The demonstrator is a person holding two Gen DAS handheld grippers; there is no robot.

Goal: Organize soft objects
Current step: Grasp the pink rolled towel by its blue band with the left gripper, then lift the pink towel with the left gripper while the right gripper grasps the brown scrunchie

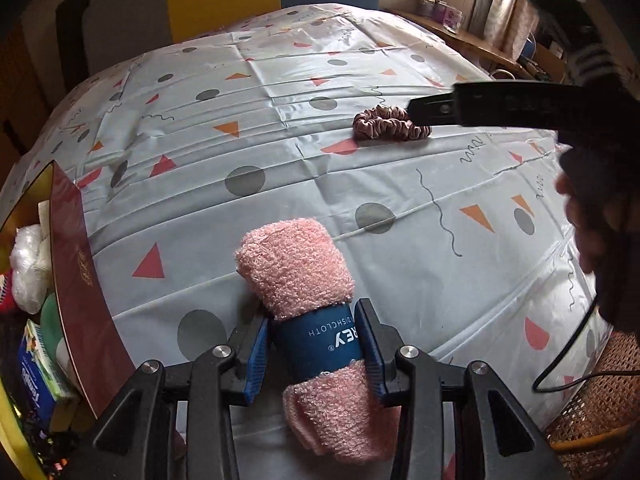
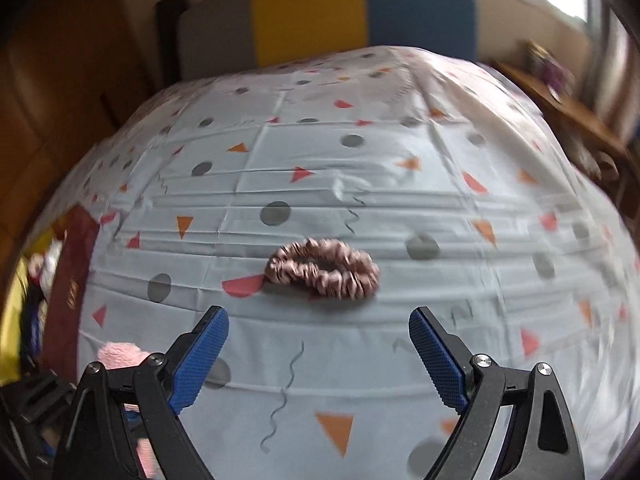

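Clamped around the blue paper band of a rolled pink dishcloth (image 1: 298,264), the left tool (image 1: 316,344) presses its blue pads against both sides of the roll, which lies lengthwise between the fingers over the counter (image 1: 360,184). A patterned cloth with grey dots and orange and pink triangles covers that counter. At the left edge stands a dark red box (image 1: 80,280), its inside crowded with a white plastic bundle and printed packets. Further off, toward the right, a dusty-pink scrunchie (image 1: 390,123) lies flat on the cloth. The right tool (image 2: 318,356) stands wide apart with nothing between its pads; the scrunchie (image 2: 324,274) lies just beyond its fingertips, apart from them. A hand on that tool shows at the right edge of the left wrist view.
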